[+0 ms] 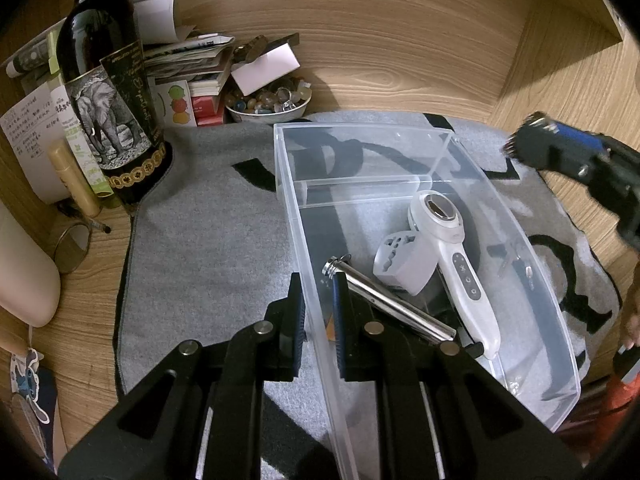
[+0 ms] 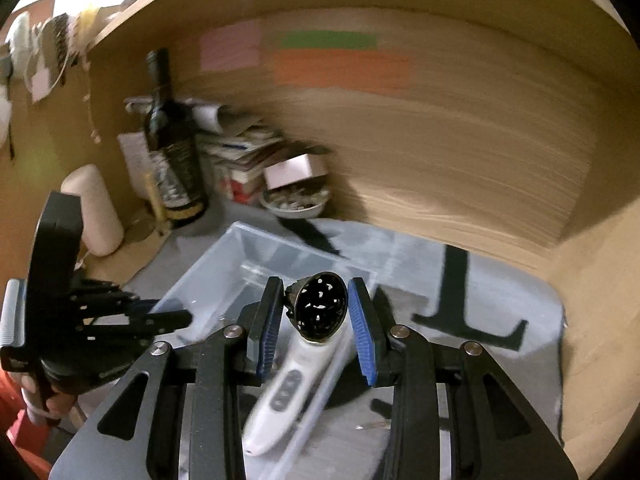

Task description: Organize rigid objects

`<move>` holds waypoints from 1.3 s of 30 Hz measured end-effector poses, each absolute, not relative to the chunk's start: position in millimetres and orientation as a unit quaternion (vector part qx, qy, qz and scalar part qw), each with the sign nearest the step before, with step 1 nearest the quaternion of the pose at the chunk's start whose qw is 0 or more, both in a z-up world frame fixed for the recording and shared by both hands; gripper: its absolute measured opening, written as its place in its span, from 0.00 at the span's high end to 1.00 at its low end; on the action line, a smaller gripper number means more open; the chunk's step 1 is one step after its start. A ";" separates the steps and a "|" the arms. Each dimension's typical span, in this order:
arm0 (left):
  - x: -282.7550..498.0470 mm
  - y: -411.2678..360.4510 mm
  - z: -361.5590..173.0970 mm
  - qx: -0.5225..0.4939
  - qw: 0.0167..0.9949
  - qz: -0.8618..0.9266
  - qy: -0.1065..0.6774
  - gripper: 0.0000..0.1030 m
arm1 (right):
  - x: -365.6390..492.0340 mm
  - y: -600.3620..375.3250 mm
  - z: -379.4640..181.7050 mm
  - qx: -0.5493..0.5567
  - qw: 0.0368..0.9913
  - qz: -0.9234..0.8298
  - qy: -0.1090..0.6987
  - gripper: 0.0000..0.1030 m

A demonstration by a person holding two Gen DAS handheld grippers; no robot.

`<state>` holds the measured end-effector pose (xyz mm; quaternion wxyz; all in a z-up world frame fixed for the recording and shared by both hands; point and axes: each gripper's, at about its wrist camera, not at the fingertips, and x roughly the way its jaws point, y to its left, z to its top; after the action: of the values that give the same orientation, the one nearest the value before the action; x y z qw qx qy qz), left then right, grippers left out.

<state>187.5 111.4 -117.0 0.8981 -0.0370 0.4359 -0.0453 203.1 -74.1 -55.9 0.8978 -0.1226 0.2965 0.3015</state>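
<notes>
Jaws of right gripper [image 2: 316, 320] clamp dark perforated object [image 2: 320, 312].

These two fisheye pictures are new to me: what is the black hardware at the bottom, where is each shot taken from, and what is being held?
Each picture comes from a camera mounted on a hand-held gripper, looking along its jaws. A person carries one per hand; no robot arm. The left gripper is clamped on the wall of a clear plastic bin on a grey mat. Inside lie a white handheld device, a white plug adapter and a metal rod. The right gripper holds a small dark speckled object above the bin.
</notes>
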 end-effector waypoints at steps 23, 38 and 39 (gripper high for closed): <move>188.0 111.2 -116.7 -0.038 0.898 -0.048 0.435 0.88 | 198.5 -35.2 -100.4 -0.176 0.844 0.337 0.378 0.70; 188.3 109.8 -116.6 -0.035 0.898 -0.047 0.435 0.88 | 194.0 -67.4 -59.8 -0.138 0.884 0.310 0.320 0.51; 188.3 109.8 -116.6 -0.035 0.898 -0.047 0.435 0.88 | 194.8 -70.7 -57.2 -0.138 0.886 0.309 0.318 0.51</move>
<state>188.3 109.8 -116.6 0.8984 -0.0352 0.4352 -0.0473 194.8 -70.7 -57.2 0.8857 -0.1380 0.3182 0.3085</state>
